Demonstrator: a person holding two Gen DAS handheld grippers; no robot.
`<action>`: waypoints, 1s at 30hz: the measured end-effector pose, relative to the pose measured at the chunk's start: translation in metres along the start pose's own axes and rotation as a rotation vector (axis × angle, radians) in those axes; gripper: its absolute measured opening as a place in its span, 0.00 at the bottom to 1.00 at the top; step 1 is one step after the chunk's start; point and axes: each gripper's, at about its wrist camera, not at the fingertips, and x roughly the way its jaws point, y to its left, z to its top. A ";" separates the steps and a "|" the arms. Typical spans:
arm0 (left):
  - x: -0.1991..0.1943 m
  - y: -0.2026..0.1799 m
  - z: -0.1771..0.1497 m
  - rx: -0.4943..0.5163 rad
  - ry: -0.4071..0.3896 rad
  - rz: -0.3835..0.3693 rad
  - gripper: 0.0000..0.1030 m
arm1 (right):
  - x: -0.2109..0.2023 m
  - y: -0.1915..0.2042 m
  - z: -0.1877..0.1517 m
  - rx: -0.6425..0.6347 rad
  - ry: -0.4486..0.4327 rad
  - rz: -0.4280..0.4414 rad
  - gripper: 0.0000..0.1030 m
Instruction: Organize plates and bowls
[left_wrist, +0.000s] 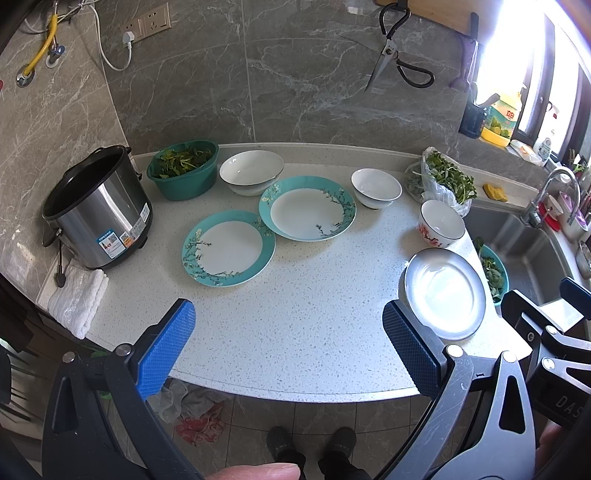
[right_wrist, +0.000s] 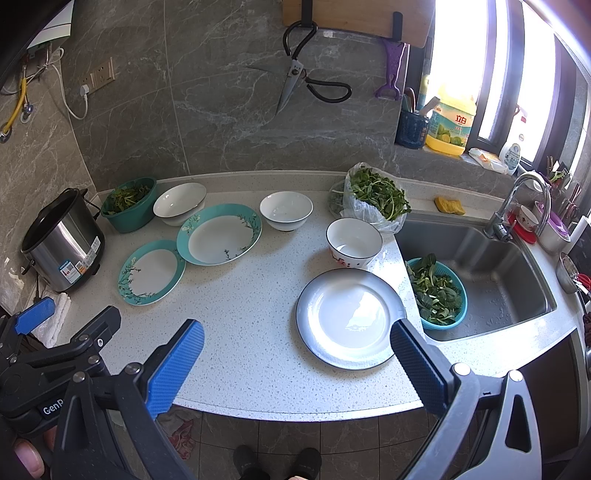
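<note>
Two teal floral plates lie on the counter: a smaller one (left_wrist: 228, 248) (right_wrist: 151, 272) and a larger one (left_wrist: 307, 207) (right_wrist: 219, 234) whose rim overlaps it. A white plate with a dark rim (left_wrist: 444, 291) (right_wrist: 351, 317) lies near the sink edge. A wide white bowl (left_wrist: 252, 172) (right_wrist: 180, 203), a smaller white bowl (left_wrist: 376, 188) (right_wrist: 286, 210) and a red-flowered bowl (left_wrist: 441, 223) (right_wrist: 354, 242) stand behind. My left gripper (left_wrist: 290, 338) is open and empty above the front edge. My right gripper (right_wrist: 297, 356) is open and empty, its right fingertip (right_wrist: 406, 339) by the white plate.
A steel cooker pot (left_wrist: 98, 208) and folded white towel (left_wrist: 79, 295) stand at the left. A teal tub of greens (left_wrist: 183, 168) is at the back, a bag of greens (right_wrist: 373, 199) by the sink (right_wrist: 498, 273), which holds a blue colander (right_wrist: 437, 291). Scissors (right_wrist: 295, 79) hang on the wall.
</note>
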 end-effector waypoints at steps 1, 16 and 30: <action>0.000 0.000 0.000 0.001 0.001 0.000 1.00 | 0.000 0.000 0.000 0.000 0.000 0.000 1.00; 0.029 0.009 -0.002 0.019 0.050 -0.019 1.00 | 0.012 0.002 0.000 0.020 0.037 0.004 1.00; 0.155 -0.013 -0.015 -0.044 0.221 -0.364 1.00 | 0.065 -0.107 -0.025 0.200 0.095 0.192 0.93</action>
